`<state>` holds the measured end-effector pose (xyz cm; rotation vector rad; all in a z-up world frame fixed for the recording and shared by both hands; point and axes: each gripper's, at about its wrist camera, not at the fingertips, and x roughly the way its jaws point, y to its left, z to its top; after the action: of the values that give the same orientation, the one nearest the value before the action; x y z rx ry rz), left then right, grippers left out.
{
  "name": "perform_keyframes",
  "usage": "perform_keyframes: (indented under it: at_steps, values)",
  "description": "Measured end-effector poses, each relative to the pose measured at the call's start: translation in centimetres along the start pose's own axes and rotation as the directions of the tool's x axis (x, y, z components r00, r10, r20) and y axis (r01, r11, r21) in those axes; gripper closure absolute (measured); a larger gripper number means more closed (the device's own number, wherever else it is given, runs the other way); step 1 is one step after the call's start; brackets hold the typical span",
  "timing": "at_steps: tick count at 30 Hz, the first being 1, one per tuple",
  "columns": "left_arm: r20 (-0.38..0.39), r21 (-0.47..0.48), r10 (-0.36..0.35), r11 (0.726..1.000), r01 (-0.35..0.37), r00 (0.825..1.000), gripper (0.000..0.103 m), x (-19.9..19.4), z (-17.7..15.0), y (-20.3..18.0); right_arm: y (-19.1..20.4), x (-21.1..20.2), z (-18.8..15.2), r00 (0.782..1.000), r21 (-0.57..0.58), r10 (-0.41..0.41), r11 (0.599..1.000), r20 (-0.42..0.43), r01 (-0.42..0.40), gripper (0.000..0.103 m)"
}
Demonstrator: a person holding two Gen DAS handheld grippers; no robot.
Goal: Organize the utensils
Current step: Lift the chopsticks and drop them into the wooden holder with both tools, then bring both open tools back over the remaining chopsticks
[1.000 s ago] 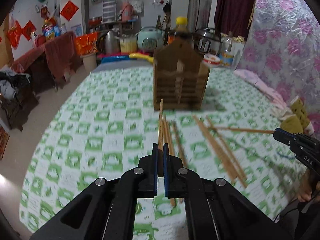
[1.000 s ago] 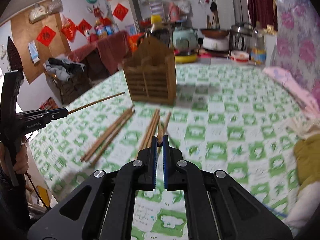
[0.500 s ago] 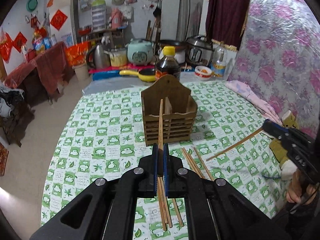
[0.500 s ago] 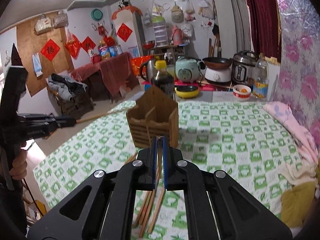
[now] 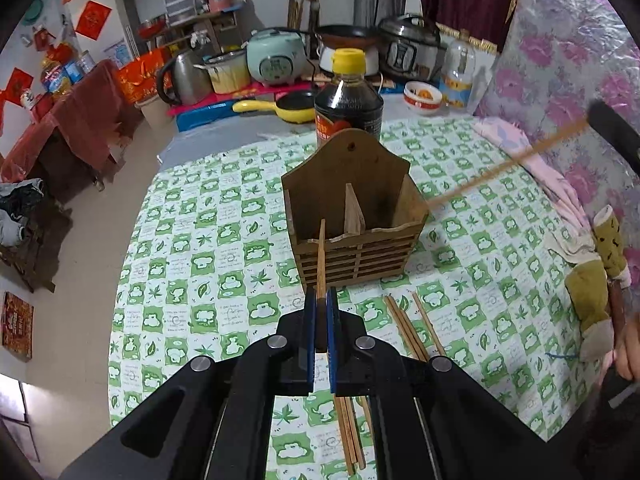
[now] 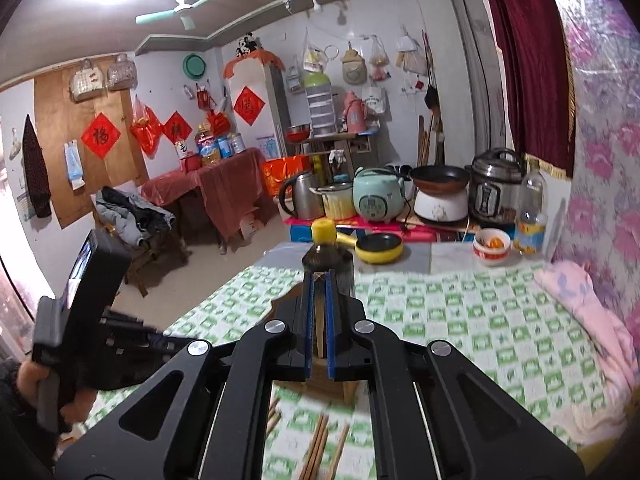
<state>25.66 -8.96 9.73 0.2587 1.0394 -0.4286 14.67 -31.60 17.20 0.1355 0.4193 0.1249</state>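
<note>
Left wrist view: my left gripper [image 5: 319, 312] is clamped narrow on one chopstick [image 5: 321, 258], whose free end reaches up over the front wall of the holder [image 5: 352, 220], above its left compartment. I cannot tell whether the tip touches the wood. The holder is a slatted wooden box with a peaked back panel and a central divider, standing upright near the far edge of the counter [image 5: 192, 240]. A sauce bottle [image 5: 348, 100] stands just behind it. Loose chopsticks [image 5: 404, 328] lie flat on the counter near the holder's front, toward my right, and more run under the gripper body. A second chopstick [image 5: 500, 166], blurred, slants in from the right with its low end at the holder's right wall.

Right wrist view: my right gripper [image 6: 319, 324] is closed narrow on that second chopstick [image 6: 319, 332], seen end-on between the blue pads [image 6: 308, 320]. The holder [image 6: 332, 380] is mostly hidden below the gripper. The bottle [image 6: 326, 256] rises just beyond the fingertips. Loose chopsticks [image 6: 320, 448] lie blurred on the counter [image 6: 460, 320] at the near edge. My left gripper [image 6: 120, 336] shows at the left.
</note>
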Motion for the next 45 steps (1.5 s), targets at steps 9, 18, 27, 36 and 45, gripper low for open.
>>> perform_keyframes:
  at_steps: [9,18,27,36,45]
  values:
    - [-0.009,-0.073,-0.042,0.996,0.041,0.999,0.050,2.4,3.4,1.0,-1.5,9.9,-3.0,0.973,0.032,-0.006,0.999,-0.229,0.014,0.091]
    - [0.201,-0.130,0.030,0.992,-0.003,0.979,0.022,-1.9,0.0,2.1,-2.4,1.8,-4.7,0.992,0.017,-0.043,0.999,-0.119,0.046,0.069]
    - [0.244,-0.105,0.182,0.981,-0.160,0.953,0.010,-3.1,-9.1,0.4,-1.1,-6.6,-10.4,0.997,0.030,-0.050,0.998,-0.062,0.052,0.033]
    - [0.205,-0.139,0.195,0.976,-0.168,0.959,0.007,0.1,-20.4,-1.0,0.0,-8.0,-19.5,0.973,-0.008,-0.112,0.994,-0.200,0.113,0.024]
    - [0.139,-0.157,0.287,0.951,-0.265,0.948,0.007,4.6,-23.3,-0.3,-1.4,-5.8,-26.3,0.915,-0.026,-0.129,0.991,-0.382,0.129,0.024]
